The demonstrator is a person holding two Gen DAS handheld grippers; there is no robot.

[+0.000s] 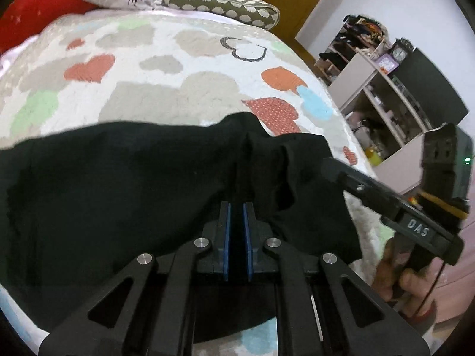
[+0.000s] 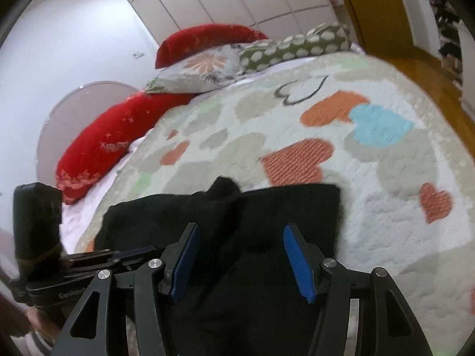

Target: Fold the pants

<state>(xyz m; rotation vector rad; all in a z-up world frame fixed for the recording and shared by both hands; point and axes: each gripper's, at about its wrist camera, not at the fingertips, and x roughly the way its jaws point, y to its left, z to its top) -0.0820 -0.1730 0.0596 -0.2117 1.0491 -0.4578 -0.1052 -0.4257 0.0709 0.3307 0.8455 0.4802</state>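
Observation:
The black pants [image 1: 118, 195] lie spread on a bed with a heart-patterned quilt [image 1: 178, 68]. My left gripper [image 1: 236, 207] is shut on a raised ridge of the black cloth, its blue pads nearly together. My right gripper [image 2: 240, 237] is open, its blue pads [image 2: 297, 264] wide apart just above the pants [image 2: 282, 216], with nothing between them. The right gripper also shows in the left wrist view [image 1: 329, 166], its tip at the pants' right edge. The left gripper shows at the left of the right wrist view [image 2: 142, 250].
Red pillows [image 2: 112, 142], a floral pillow [image 2: 202, 68] and a dotted green pillow [image 2: 297, 47] lie at the head of the bed. Shelves with clutter [image 1: 386, 89] stand beyond the bed's right side. A wooden floor [image 2: 430, 89] borders the bed.

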